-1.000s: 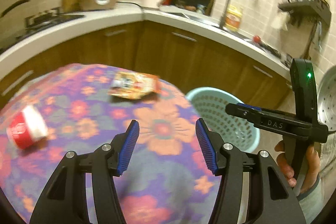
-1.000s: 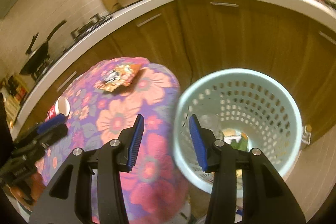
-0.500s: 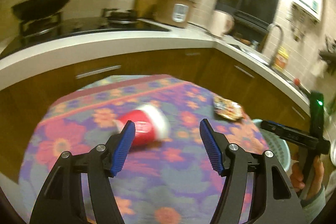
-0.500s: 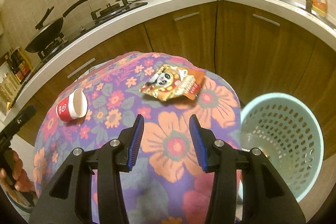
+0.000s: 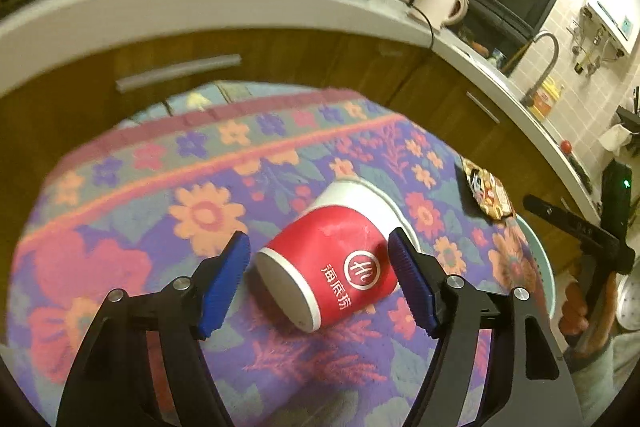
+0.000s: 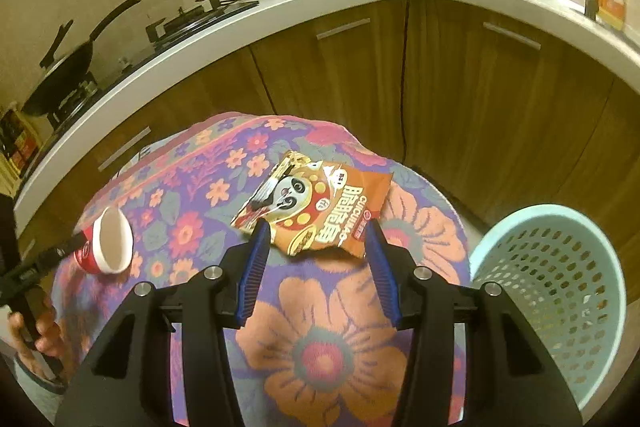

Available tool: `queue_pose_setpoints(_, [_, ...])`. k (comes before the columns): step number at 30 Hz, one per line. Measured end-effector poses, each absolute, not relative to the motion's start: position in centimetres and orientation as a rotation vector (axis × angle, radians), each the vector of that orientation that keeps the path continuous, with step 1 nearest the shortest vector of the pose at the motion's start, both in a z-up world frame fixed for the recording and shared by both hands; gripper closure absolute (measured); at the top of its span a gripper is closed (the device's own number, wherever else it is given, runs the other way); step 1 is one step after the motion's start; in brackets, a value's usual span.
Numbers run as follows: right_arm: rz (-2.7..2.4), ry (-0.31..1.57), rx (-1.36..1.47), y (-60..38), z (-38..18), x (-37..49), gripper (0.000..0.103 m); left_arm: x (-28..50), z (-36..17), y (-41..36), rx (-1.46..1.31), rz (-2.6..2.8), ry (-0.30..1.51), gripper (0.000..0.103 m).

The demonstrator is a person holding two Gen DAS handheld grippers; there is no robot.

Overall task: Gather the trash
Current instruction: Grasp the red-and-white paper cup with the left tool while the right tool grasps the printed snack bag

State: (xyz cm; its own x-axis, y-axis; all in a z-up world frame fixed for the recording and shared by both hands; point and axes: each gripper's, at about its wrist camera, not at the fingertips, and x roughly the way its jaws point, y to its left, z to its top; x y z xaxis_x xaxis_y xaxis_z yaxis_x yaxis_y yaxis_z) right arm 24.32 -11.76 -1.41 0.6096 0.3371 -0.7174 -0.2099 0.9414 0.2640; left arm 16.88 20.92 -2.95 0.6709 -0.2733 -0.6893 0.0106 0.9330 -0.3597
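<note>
On a flowered tablecloth (image 6: pixel 328 355), a red paper cup (image 5: pixel 336 267) lies on its side between the left gripper's (image 5: pixel 320 283) opening jaws, untouched. Further right, the right gripper (image 6: pixel 316 267), jaws opening, hovers over a snack bag (image 6: pixel 316 207). A green basket (image 6: pixel 560 287) stands beside the table.

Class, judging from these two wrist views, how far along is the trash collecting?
Done: nothing visibly binned; the basket shows no trash here. In hand: the left gripper, jaws opening, straddles the red paper cup lying on its side; the right gripper, also opening, nears the snack packet. Left: gripping both and dropping them in.
</note>
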Motion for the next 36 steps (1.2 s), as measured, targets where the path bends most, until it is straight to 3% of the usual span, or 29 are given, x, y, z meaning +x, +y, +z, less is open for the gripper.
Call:
queue_pose_setpoints(14, [0.301, 0.932, 0.257, -11.4, -4.5, 29.3, 0.058, 17.2, -4.9, 18.6, -0.404, -0.33, 0.837, 0.03])
queue_pose_setpoints(23, [0.328, 0.92, 0.111, -8.5, -4.5, 28.3, 0.058, 16.6, -5.2, 16.2, -0.348, -0.349, 0.875, 0.036])
queue_pose_setpoints(25, [0.37, 0.919, 0.095, -8.0, -4.5, 27.9, 0.058, 16.3, -5.3, 15.8, -0.336, -0.331, 0.884, 0.05])
queue_pose_setpoints(32, [0.493, 0.914, 0.116, -7.9, -3.9, 25.5, 0.058, 14.4, -5.0, 16.0, -0.348, -0.28, 0.85, 0.05])
queue_pose_setpoints(36, [0.456, 0.902, 0.144, -9.1, -3.6, 25.5, 0.04, 13.2, -4.5, 16.8, -0.408, -0.293, 0.775, 0.051])
